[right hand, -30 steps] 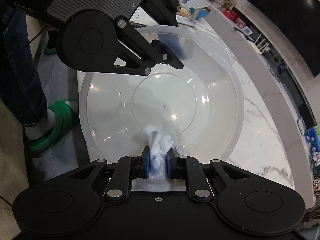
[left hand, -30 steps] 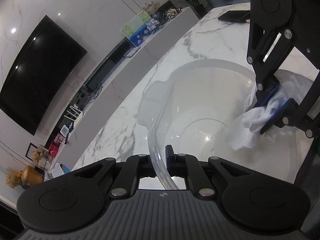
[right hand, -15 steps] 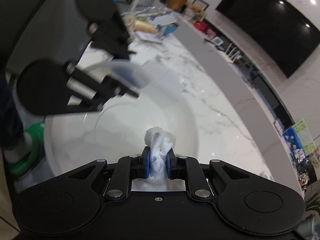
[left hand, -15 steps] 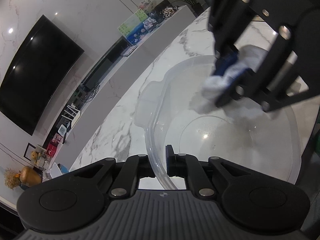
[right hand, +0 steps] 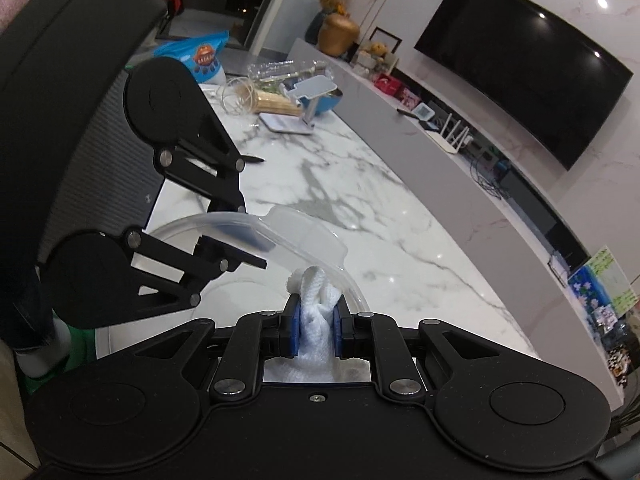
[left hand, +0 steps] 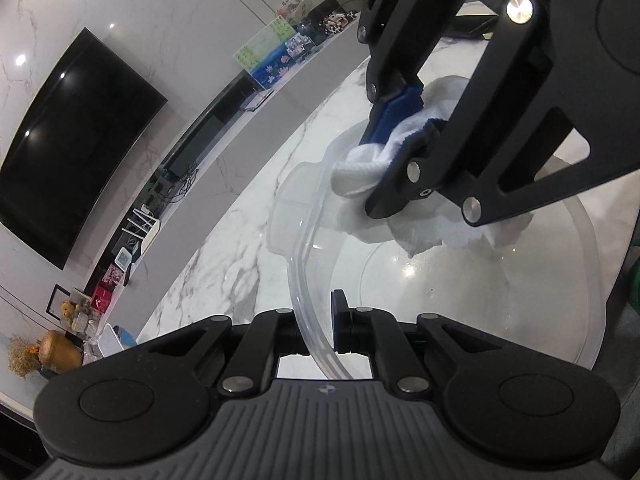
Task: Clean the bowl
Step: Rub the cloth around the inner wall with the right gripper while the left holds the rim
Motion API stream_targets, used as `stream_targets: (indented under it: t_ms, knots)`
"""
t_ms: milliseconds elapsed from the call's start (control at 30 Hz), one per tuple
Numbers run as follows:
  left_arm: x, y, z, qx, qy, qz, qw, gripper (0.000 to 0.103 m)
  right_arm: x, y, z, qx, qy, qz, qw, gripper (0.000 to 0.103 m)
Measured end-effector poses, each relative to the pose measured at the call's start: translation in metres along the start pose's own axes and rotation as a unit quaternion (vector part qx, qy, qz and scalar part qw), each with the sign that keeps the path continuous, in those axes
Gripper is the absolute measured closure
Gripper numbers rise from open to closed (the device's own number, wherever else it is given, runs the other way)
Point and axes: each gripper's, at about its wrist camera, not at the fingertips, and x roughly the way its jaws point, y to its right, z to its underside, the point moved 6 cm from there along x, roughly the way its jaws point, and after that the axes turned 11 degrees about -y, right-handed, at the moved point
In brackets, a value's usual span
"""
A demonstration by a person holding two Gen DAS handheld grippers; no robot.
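Observation:
A large clear plastic bowl (left hand: 460, 292) stands on the white marble counter (left hand: 240, 240). My left gripper (left hand: 320, 322) is shut on the bowl's near rim, one finger inside and one outside. My right gripper (left hand: 396, 148) is shut on a white cloth (left hand: 360, 168) between its blue pads, and presses it against the bowl's far rim beside the handle tab (left hand: 292, 208). In the right wrist view the cloth (right hand: 316, 312) sits bunched between the fingers of the right gripper (right hand: 316, 320), at the bowl's rim (right hand: 280, 236), with the left gripper (right hand: 240, 258) across from it on the left.
A phone stand (right hand: 308, 100), a blue bowl, a snack bag (right hand: 200, 56) and clutter occupy the counter's far end. A wall television (right hand: 520, 60) hangs above a long low cabinet (right hand: 460, 168). A person's leg and green slipper (right hand: 76, 344) are at the counter's left edge.
My right gripper carried the cloth from the bowl's right inner wall up and across to the far rim by the handle tab. The left gripper kept its hold on the near rim.

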Motion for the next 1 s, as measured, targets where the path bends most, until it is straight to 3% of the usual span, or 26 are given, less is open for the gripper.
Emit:
stream_targets:
  t_ms: [400,733,1000]
  knots:
    - [-0.003,0.0,0.0,0.001,-0.004,0.006,1.0,0.097,0.016,0.005,0.009,0.013,-0.061,-0.001,0.998,0.09]
    - [-0.006,0.002,-0.002,0.003,-0.003,0.009,1.0,0.097,0.033,-0.001,0.019,0.019,-0.122,-0.029,0.992,0.09]
    - [-0.006,0.005,-0.001,0.004,-0.005,0.007,1.0,0.097,0.036,0.004,0.015,0.027,-0.111,-0.023,0.993,0.09]
